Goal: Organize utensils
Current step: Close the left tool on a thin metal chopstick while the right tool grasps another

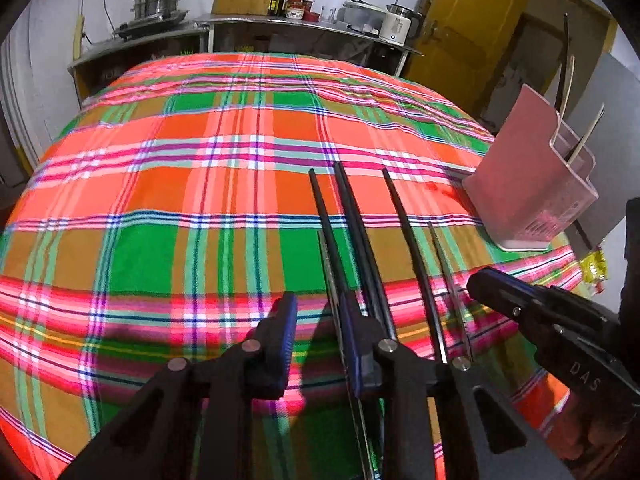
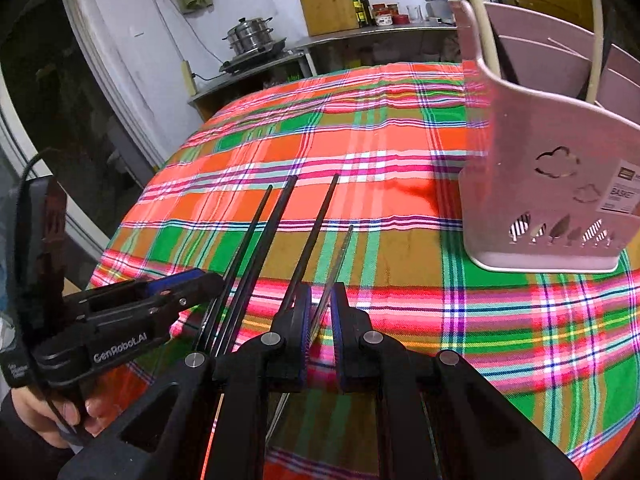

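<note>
Several black chopsticks (image 1: 362,240) and thin metal chopsticks lie side by side on the plaid tablecloth, pointing away. My left gripper (image 1: 318,320) is open and empty just left of them, its right finger against the black ones. My right gripper (image 2: 320,312) is shut on a metal chopstick (image 2: 340,256); it shows at the right in the left wrist view (image 1: 500,288). The left gripper shows at the left in the right wrist view (image 2: 192,284). A pink utensil holder (image 2: 552,168) stands at the right with cream and dark utensils in it; it also shows in the left wrist view (image 1: 528,184).
The plaid-covered table (image 1: 200,200) spreads ahead and to the left. Behind it stands a metal counter (image 1: 280,24) with a steamer pot (image 1: 160,0), bottles, jars and a kettle. A yellow door (image 1: 468,20) is at the back right.
</note>
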The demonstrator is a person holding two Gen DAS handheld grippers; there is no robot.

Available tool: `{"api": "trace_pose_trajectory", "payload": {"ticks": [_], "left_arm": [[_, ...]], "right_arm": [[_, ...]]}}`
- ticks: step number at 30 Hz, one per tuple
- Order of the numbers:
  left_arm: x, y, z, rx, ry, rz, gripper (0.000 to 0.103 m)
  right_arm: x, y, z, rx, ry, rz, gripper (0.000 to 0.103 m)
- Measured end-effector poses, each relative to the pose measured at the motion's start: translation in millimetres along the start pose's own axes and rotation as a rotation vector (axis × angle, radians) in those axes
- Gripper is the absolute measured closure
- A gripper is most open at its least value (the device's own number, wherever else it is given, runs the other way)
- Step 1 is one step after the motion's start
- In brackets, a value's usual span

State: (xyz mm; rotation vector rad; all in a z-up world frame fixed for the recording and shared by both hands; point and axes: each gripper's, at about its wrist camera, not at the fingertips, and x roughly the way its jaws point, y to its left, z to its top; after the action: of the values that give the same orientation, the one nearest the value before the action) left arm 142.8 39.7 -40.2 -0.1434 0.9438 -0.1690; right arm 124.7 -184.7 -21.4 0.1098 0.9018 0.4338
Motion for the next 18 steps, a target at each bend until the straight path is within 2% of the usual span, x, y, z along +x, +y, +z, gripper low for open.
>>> {"api": "trace_pose_trajectory", "payload": {"ticks": [10,18], "left_arm": [[0,-2,-1,0.033,-0.006,0.060,0.085],[0,-7,-2,0.034,0.008,0.100,0.085]], "right_arm": [[15,-2,4,0.000,0.035,-0.039,0.093],[18,2,6,0.003,0.067,-0.081,0.093]]}}
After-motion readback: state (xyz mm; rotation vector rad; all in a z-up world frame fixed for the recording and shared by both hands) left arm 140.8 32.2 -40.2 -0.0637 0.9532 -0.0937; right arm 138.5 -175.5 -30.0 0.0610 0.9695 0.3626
